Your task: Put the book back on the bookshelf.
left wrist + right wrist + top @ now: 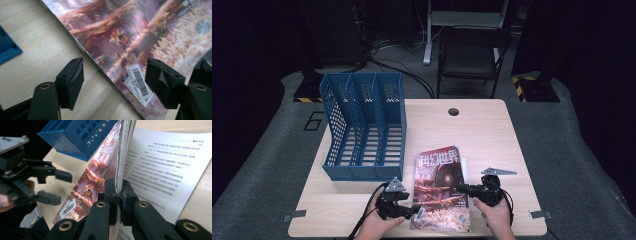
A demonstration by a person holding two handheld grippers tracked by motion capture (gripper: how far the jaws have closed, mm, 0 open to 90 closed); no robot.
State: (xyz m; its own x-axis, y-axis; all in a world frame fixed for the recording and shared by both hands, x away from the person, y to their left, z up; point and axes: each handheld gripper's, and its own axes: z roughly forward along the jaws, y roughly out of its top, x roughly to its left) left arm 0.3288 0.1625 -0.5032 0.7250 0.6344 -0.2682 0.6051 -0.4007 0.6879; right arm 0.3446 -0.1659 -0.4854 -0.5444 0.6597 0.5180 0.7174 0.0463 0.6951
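Your right tool [117, 192] is closed on the free edge of the thick magazine with the red picture cover [439, 187], low in the middle of the high view on the pale wooden desk [492, 130]. It lifts the top part, so a printed page shows below. Your left tool [115, 77] waits wide open at the spine edge, holding nothing, probably to take it. The blue plastic file rack [362, 125] stands at upper left.

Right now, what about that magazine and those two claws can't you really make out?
- Magazine page text: right gripper view, too small and blurred.
- Cover's near corner: left gripper view, cut off by the bottom edge.
- Pages under right claw: hidden by its jaws.
- Left claw cable: high view, lost behind the hand.
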